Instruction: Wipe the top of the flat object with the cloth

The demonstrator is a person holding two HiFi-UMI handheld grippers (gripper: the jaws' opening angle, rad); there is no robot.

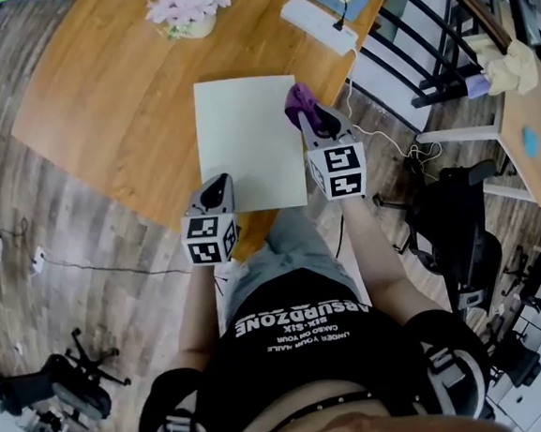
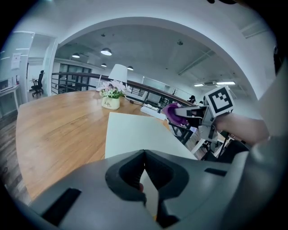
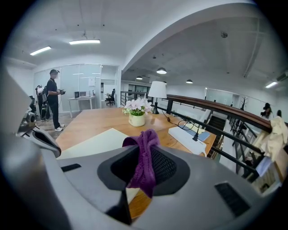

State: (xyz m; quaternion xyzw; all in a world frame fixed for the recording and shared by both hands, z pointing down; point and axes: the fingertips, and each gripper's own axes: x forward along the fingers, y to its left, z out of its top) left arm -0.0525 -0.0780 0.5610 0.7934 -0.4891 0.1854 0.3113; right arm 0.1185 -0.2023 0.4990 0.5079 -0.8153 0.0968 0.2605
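On the table [image 1: 100, 94] lies the flat object [image 1: 248, 137], flowerpot [image 1: 189, 11] behind, power strip [image 1: 318, 23] right.

Bright even light, fisheye-warped dark edges

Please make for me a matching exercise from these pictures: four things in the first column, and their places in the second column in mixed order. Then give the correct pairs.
Things
1. purple cloth
2. flower pot
3. white power strip
4. left gripper

Places
a. at the near left corner of the flat board
b. on the far side of the table, beyond the board
c. between the right gripper's jaws
d. near the table's far right edge

Pairs: 1-c, 2-b, 3-d, 4-a
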